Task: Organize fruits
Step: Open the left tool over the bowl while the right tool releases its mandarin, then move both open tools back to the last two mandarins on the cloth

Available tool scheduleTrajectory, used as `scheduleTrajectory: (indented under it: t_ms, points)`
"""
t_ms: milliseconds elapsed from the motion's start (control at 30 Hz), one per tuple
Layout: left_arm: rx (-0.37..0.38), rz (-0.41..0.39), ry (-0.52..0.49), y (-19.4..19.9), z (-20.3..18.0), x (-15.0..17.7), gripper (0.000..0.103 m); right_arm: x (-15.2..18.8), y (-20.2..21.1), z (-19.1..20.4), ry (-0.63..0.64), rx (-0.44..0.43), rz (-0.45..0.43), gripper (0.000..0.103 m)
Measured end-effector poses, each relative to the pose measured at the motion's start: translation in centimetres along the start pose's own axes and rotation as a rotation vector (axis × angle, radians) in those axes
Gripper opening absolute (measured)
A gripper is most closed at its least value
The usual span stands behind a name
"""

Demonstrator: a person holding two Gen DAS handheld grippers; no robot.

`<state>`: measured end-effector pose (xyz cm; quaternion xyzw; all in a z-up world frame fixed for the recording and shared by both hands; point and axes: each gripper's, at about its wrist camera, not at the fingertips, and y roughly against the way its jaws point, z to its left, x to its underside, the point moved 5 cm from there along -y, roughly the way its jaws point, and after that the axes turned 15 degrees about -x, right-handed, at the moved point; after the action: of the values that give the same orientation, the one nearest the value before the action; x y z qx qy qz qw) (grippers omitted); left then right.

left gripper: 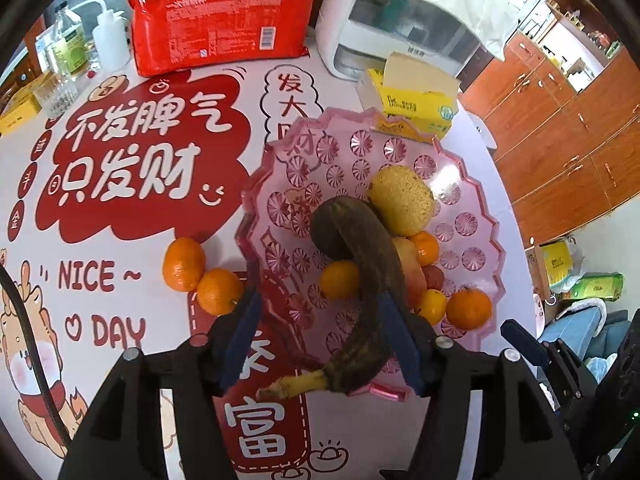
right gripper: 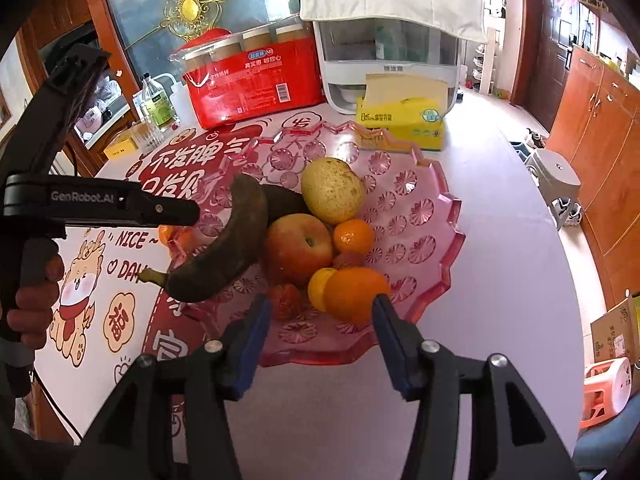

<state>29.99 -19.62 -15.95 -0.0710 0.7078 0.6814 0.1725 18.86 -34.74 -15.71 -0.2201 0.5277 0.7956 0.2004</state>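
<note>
A pink scalloped tray (left gripper: pixel 472 200) (right gripper: pixel 420 208) holds a blackened banana (left gripper: pixel 368 280) (right gripper: pixel 232 248), a yellow pear (left gripper: pixel 402 200) (right gripper: pixel 332 190), an apple (right gripper: pixel 298 254) and several mandarins. The banana's stem hangs over the near rim. My left gripper (left gripper: pixel 318 300) is open astride the banana; the right pad is close beside it and the left pad well apart. Two mandarins (left gripper: pixel 184 264) (left gripper: pixel 218 292) lie on the table left of the tray. My right gripper (right gripper: pixel 320 302) is open at the tray's near edge, with a mandarin (right gripper: pixel 352 292) just ahead of its tips.
At the back stand a red pack of paper cups (left gripper: pixel 220 28), a white appliance (left gripper: pixel 400 20), a yellow tissue box (left gripper: pixel 416 100), a glass (left gripper: pixel 56 96) and bottles (left gripper: pixel 72 40). A person's hand (right gripper: pixel 32 300) holds the left tool. The table edge curves past the tray's right.
</note>
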Motion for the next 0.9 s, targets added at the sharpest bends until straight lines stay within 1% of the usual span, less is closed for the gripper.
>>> scheduleTrajectory:
  t_ms: [233, 533, 900]
  points:
    - [0.003, -0.03, 0.027, 2.3, 2.2, 1.7, 0.064, 0.7, 0.9, 2.1, -0.006, -0.026, -0.014, 0.053]
    - [0.002, -0.038, 0.07, 4.1, 6.6, 4.6, 0.064, 2.0, 1.1, 4.8, -0.041, -0.051, -0.011, 0.053]
    - [-0.011, -0.018, 0.036, 4.9, 12.0, 6.1, 0.064, 2.8, -0.6, 8.7, -0.147, -0.078, -0.023, 0.053]
